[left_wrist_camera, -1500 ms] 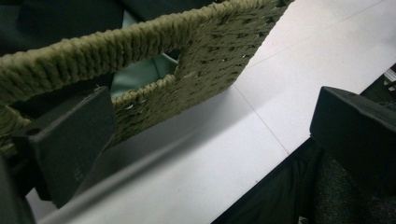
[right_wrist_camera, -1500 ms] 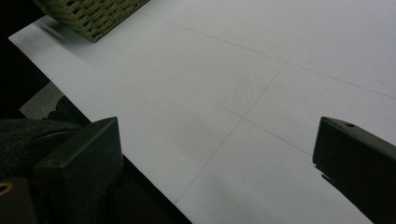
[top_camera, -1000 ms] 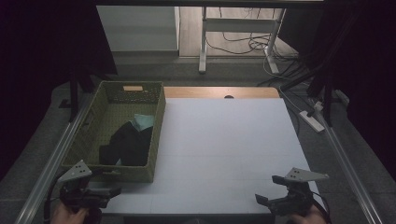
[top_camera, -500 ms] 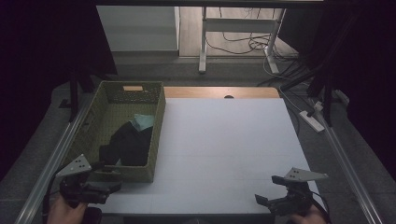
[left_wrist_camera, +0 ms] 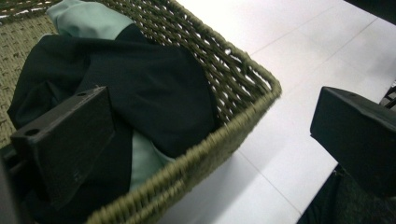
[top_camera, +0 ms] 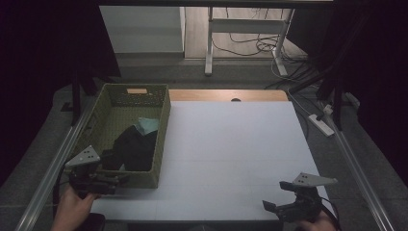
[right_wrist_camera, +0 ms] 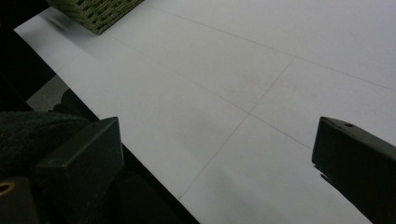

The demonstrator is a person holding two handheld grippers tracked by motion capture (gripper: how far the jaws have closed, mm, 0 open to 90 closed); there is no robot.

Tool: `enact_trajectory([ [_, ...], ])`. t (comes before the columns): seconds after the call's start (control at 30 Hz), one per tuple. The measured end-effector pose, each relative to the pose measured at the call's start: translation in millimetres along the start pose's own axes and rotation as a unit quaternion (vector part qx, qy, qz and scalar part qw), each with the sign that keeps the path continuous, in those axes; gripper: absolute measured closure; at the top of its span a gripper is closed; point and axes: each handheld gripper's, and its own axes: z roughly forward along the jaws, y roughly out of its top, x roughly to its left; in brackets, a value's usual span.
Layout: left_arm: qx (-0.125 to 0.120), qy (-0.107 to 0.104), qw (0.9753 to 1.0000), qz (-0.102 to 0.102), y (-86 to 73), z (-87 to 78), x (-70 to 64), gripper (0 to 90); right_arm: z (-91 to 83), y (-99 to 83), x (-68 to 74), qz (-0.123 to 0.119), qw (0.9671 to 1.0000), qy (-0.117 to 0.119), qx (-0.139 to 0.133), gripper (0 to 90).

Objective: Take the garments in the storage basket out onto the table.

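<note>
Left gripper (top_camera: 113, 179) nearer basket (top_camera: 162, 126), jaws apart.

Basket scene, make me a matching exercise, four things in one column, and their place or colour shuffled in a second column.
Things:
1. basket
2. black cloth
3. left hand-held gripper
4. right hand-held gripper

Descriptions:
A. open, over the white table's near right edge
B. woven, olive green, at the table's left
C. open, at the basket's near corner
D. dark, lying in the basket over a pale green cloth

Pairs: 1-B, 2-D, 3-C, 4-A
</note>
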Motion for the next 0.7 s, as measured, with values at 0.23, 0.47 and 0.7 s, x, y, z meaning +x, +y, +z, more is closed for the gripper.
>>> enact_trajectory([
  [0.23, 0.003, -0.002, 1.0000, -0.002, 14.5, 10.2, 6.6, 0.0, -0.1, -0.1, 0.0, 0.000, 1.0000, 0.000, 0.000, 1.9],
  [0.47, 0.006, 0.000, 0.9999, -0.009, 23.9, 19.4, 14.2, 0.0, 0.2, 0.0, -0.1, 0.001, 1.0000, 0.001, 0.001, 1.9],
  [0.7, 0.021, 0.008, 0.9994, -0.025, 37.1, 26.2, 23.4, 0.0, 0.4, 0.1, -0.2, 0.001, 1.0000, 0.002, 0.003, 1.9],
])
